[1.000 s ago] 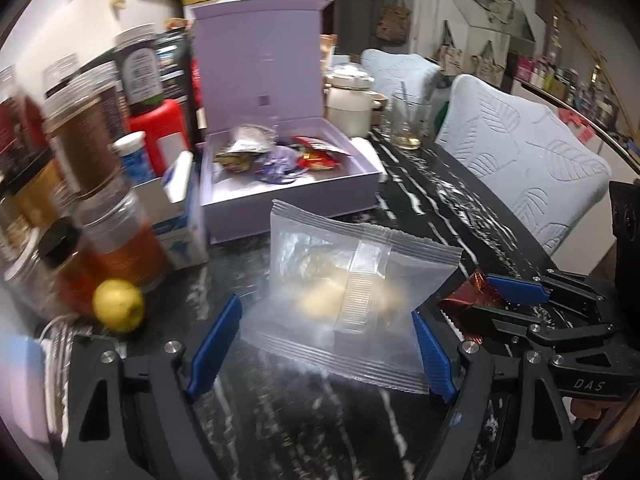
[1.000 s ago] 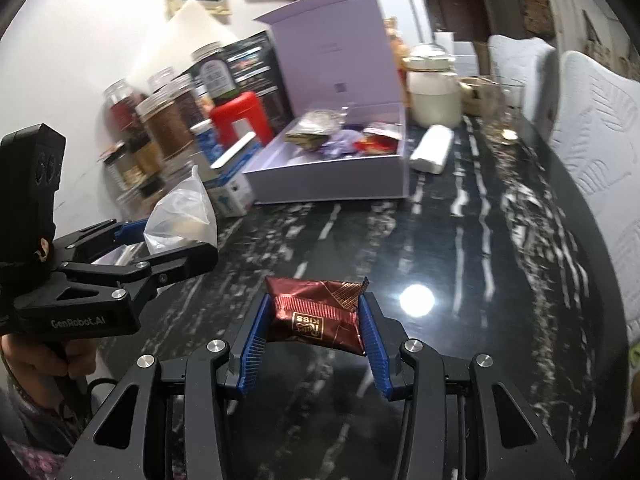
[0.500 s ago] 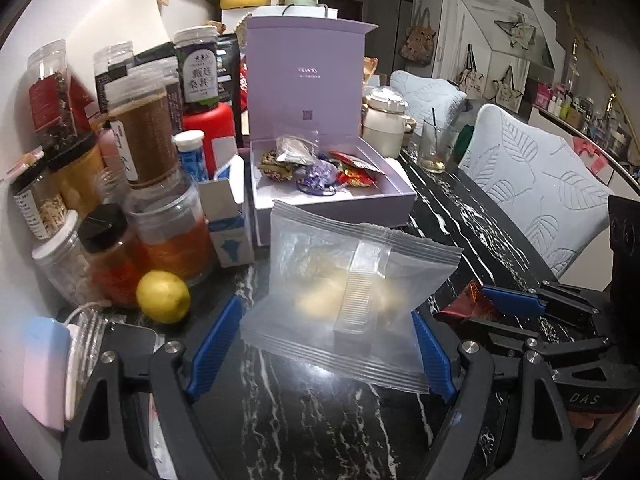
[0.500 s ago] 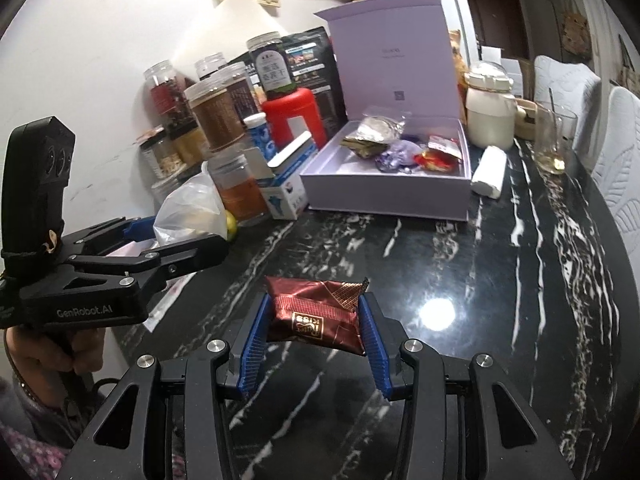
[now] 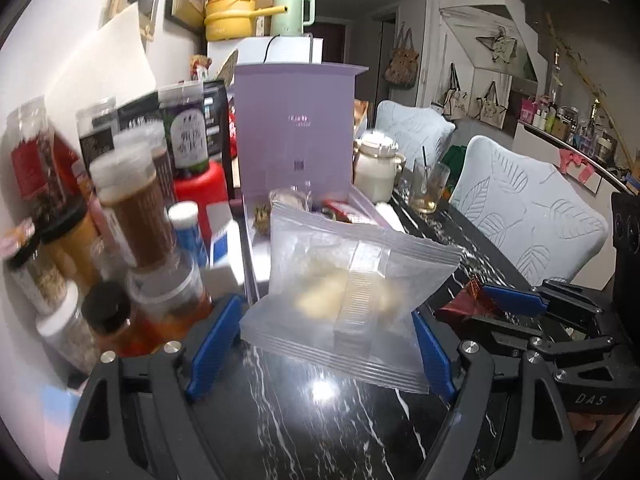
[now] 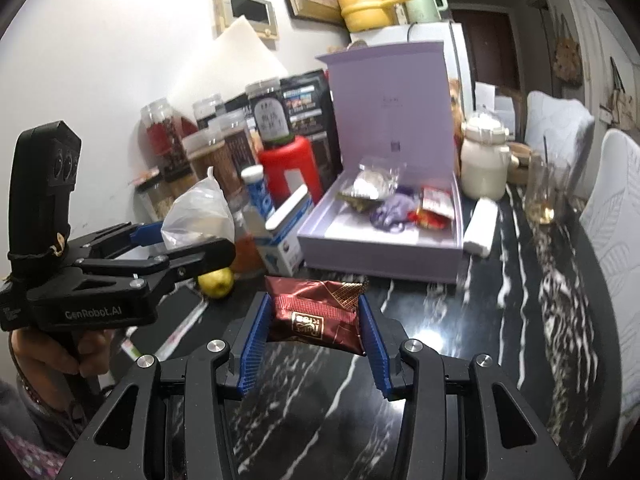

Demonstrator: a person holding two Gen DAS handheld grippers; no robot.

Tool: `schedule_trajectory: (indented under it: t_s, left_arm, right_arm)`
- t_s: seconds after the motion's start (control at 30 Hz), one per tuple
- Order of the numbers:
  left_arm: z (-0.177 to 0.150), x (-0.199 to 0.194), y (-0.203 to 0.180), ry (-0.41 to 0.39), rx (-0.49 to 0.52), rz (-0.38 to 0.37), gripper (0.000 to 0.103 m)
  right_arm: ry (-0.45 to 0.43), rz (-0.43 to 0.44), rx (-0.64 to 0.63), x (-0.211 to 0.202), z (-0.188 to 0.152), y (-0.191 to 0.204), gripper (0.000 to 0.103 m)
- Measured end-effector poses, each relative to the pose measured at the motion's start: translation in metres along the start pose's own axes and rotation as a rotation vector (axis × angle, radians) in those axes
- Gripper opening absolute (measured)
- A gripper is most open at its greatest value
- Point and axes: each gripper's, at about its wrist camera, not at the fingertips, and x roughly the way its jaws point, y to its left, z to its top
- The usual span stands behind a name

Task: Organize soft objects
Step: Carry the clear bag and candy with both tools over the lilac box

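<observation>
Left wrist view: we have the left gripper (image 5: 320,344) clamped on a clear pouch (image 5: 344,292), pads on its two side edges, pouch held up off the table (image 5: 328,420) and just short of the lilac box (image 5: 256,248). Right gripper (image 6: 312,332) is closed on a red packet (image 6: 316,312), also lifted, box (image 6: 380,256) ahead and slightly right of it, lid standing open.

Risks as we judge them:
- pouch is slick film pinched only at the edges, so it could buckle or slip out, especially if we squeeze less on the way in
- jars (image 5: 132,216) crowd the left side right next to the left gripper; a wide swing would likely knock one over
- the two grippers sit close together, right fingers (image 5: 516,300) just beside the pouch corner, so going for the box at once could make them collide
- box front wall (image 6: 376,260) could catch a low packet
- box already holds wrappers (image 6: 396,208), so a drop may land on top and slide

Orientation: pouch long axis runs across the left jaws, roughly left-right, flat face tilted toward the camera, top edge leaning toward the box, centre seam running top to bottom. Packet long axis is also across its jaws, left-right, label face up, crimped ends at the pads
</observation>
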Motion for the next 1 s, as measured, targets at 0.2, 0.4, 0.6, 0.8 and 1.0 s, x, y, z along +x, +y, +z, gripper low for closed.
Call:
schedule_trajectory:
  t_s: [0.2, 0.4, 0.6, 0.8, 1.0]
  left_arm:
    - [0.026, 0.000, 0.005, -0.049, 0.007, 0.001, 0.082]
    - [0.053, 0.008, 0.011, -0.092, 0.009, -0.007, 0.082]
    - [0.079, 0.023, 0.017, -0.117, -0.001, -0.015, 0.082]
    - [0.103, 0.047, 0.021, -0.134, 0.007, 0.009, 0.082]
    - [0.124, 0.078, 0.029, -0.131, -0.021, 0.018, 0.082]
  right_arm:
    - [-0.047, -0.010, -0.035, -0.001, 0.030, 0.001, 0.044]
    - [-0.091, -0.014, -0.053, 0.000, 0.059, -0.002, 0.044]
    - [-0.122, -0.025, -0.066, 0.006, 0.084, -0.010, 0.044]
    - [-0.143, -0.036, -0.079, 0.019, 0.113, -0.025, 0.044]
    - [-0.154, -0.059, -0.088, 0.035, 0.134, -0.042, 0.044]
